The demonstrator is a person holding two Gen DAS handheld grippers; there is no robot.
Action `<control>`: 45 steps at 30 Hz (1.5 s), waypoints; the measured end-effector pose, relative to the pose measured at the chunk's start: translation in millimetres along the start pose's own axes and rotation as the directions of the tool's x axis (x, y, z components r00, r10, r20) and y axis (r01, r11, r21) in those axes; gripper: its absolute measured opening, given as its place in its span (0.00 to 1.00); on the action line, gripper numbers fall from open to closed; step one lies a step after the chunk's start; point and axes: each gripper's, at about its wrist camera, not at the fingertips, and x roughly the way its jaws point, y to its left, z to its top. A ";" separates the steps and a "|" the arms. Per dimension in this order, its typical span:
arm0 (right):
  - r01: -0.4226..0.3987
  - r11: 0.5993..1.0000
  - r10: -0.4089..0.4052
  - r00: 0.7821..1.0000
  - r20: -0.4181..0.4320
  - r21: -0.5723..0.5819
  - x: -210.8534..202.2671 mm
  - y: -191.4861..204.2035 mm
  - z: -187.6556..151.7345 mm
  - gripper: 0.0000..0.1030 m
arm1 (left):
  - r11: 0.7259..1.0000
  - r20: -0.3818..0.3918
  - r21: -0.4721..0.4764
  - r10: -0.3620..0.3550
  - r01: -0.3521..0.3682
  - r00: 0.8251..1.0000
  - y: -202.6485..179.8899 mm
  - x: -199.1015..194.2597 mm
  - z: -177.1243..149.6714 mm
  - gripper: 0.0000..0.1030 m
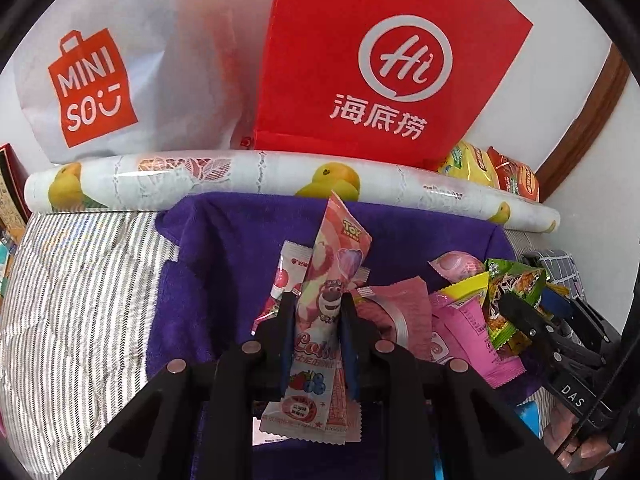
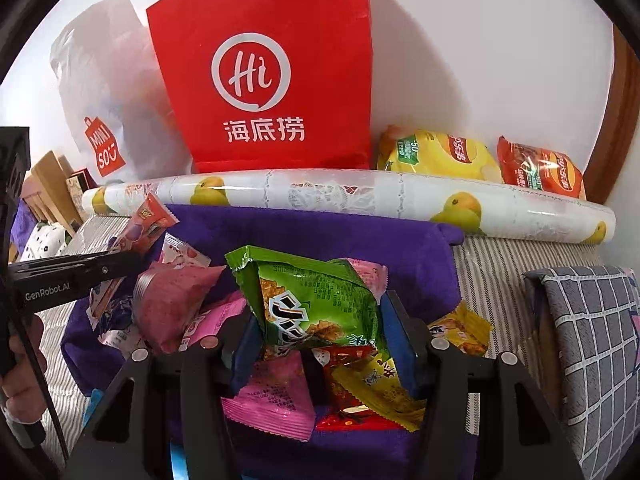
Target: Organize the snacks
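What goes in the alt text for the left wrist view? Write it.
The left gripper pinches a pink bear-print snack packet upright above a purple towel strewn with snacks; behind stand a red paper bag and a white shopping bag.

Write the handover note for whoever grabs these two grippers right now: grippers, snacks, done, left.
Left gripper: shut on a pink Lotso stick pack, held upright above the purple towel.
Right gripper: shut on a green snack pack, over the pile.
Snacks: loose pile of pink, yellow and red packs on the towel. Two chip bags sit behind the patterned roll, beside the red bag and the white Miniso bag.
Done: two packs picked up; nothing visibly sorted yet.
Left: place both held packs, then clear the pile.
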 end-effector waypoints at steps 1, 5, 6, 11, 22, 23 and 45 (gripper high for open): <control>-0.006 1.000 0.006 1.000 0.001 -0.003 -1.1 0.3 0.4 0.57 | 1.000 -0.006 0.000 -0.002 0.002 1.000 -0.3 1.5 0.8 0.23; -0.025 1.000 0.025 1.000 0.015 0.002 -7.5 1.2 2.1 0.67 | 1.000 -0.017 0.001 -0.008 0.008 1.000 -2.1 3.3 0.5 0.23; -0.026 1.000 0.026 1.000 0.015 0.001 -9.2 1.8 2.5 0.68 | 1.000 -0.022 0.003 -0.009 0.009 1.000 -2.7 2.6 0.3 0.26; -0.009 1.000 0.008 1.000 0.029 0.022 -23.8 2.9 2.5 0.70 | 1.000 -0.005 0.015 -0.015 0.015 1.000 -7.0 -14.1 -3.6 0.54; 0.025 0.997 -0.032 0.996 0.085 0.076 -101.0 11.8 -13.6 0.74 | 0.996 0.129 0.086 0.011 -0.022 0.992 -37.8 -94.6 -33.7 0.79; 0.029 0.997 -0.036 0.996 0.086 0.077 -105.6 12.5 -15.6 0.74 | 0.996 0.142 0.089 0.016 -0.029 0.990 -39.8 -103.1 -38.3 0.80; 0.156 0.976 -0.168 0.983 0.070 0.155 -198.1 15.6 -80.0 0.92 | 0.994 0.238 0.078 0.060 -0.081 0.969 -54.6 -190.7 -110.8 0.91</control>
